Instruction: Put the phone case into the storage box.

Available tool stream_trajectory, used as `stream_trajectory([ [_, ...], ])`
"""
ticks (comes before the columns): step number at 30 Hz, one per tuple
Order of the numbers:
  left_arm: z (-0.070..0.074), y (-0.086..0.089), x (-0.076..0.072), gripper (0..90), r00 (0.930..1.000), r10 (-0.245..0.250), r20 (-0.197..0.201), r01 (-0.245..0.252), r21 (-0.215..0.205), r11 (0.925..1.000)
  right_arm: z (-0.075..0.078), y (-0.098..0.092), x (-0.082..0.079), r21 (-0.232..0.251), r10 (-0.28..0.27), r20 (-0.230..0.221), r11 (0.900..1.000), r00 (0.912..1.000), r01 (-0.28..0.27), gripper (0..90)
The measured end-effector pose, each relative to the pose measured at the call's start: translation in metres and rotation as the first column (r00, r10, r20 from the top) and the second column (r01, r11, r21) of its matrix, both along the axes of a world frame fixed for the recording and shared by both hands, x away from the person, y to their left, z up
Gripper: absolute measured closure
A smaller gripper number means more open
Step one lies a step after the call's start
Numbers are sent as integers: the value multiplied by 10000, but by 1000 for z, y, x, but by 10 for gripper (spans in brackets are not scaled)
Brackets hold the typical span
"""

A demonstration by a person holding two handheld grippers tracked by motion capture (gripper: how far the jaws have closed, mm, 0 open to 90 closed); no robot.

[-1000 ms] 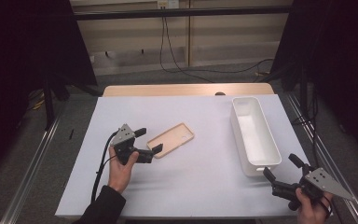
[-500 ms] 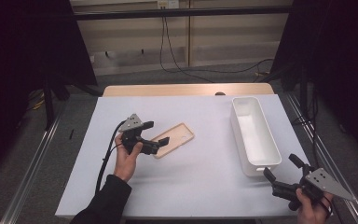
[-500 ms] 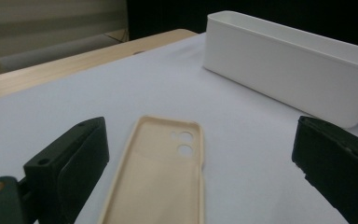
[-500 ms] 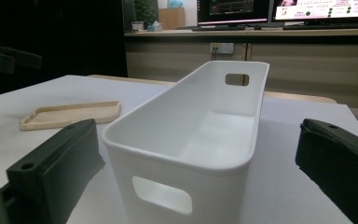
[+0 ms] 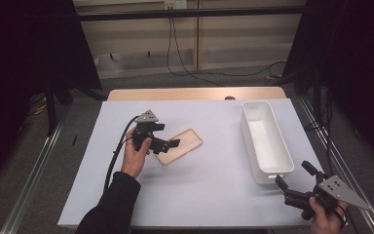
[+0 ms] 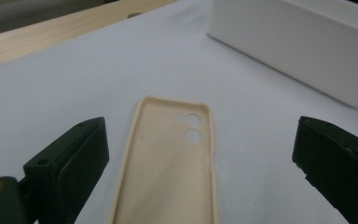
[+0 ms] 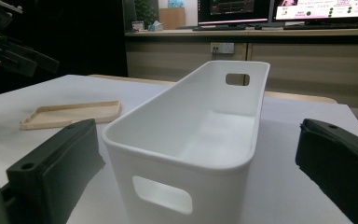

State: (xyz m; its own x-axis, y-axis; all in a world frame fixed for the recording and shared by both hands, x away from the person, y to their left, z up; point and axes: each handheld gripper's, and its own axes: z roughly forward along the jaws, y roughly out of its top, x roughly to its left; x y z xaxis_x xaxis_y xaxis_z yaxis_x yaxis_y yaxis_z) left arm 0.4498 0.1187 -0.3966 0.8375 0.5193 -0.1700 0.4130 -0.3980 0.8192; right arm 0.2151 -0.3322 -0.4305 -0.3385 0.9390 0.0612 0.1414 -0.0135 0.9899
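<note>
A beige, smooth-rimmed phone case [image 5: 179, 146] with two round camera holes lies open-side up on the white table [image 5: 209, 195], between the spread jaws of the left gripper [image 5: 168, 141]. The right gripper [image 5: 294, 183], also released, faces the glossy white bin [image 5: 265, 141], which is empty.

I see a beige phone case [image 5: 179, 146] lying flat on the white desk [image 5: 199, 195], hollow side up, left of centre and well in from every edge; two round camera holes [image 6: 190, 127] pierce its far end; it lies at a slant, long axis running towards the desk's far right corner.
</note>
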Motion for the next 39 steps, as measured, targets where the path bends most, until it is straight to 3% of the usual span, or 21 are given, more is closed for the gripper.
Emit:
stream_trajectory([
  [4, 2, -5, 8, 48, 9996, -136, -256, 153, 691, 9975, 0, 0, 0, 13, -12, -5, 10000, 10000, 12, 0],
  [13, 5, -13, 16, 63, 9986, -93, -521, 172, 1525, 9881, 0, 0, 0, 7, 8, 3, 10000, 10000, -8, 0],
  [15, 6, -14, 17, 64, 9975, -300, -638, 397, 1578, 9867, 0, 0, 0, 4, 3, -9, 10000, 10000, -3, 0],
  [19, 5, -16, 19, 63, 9960, -351, -820, 510, 2006, 9783, 0, 0, 0, -2, 14, -17, 10000, 10000, -14, 0],
  [28, 2, -19, 22, 74, 9926, -496, -1106, 793, 2822, 9561, 0, 0, 0, -15, 26, -16, 10000, 10000, -26, 0],
  [31, -1, -19, 22, 85, 9900, -612, -1269, 1008, 3347, 9369, 0, 0, 0, -14, 28, -15, 10000, 10000, -28, 0],
  [34, -3, -18, 24, 123, 9899, -420, -1354, 861, 3389, 9369, 0, 0, 0, -17, 28, -11, 10000, 10000, -28, 0],
  [35, -3, -17, 25, 158, 9906, -412, -1308, 859, 3577, 9299, 0, 0, -1, -20, 28, -4, 10000, 10000, -28, 0],
  [37, -4, -16, 26, 171, 9910, -363, -1285, 814, 3660, 9270, 0, 0, 0, -20, 34, -1, 10000, 10000, -34, 0],
  [39, -5, -15, 27, 186, 9908, -298, -1320, 794, 3886, 9180, 0, 0, 0, -16, 32, -12, 10000, 10000, -32, 0],
])
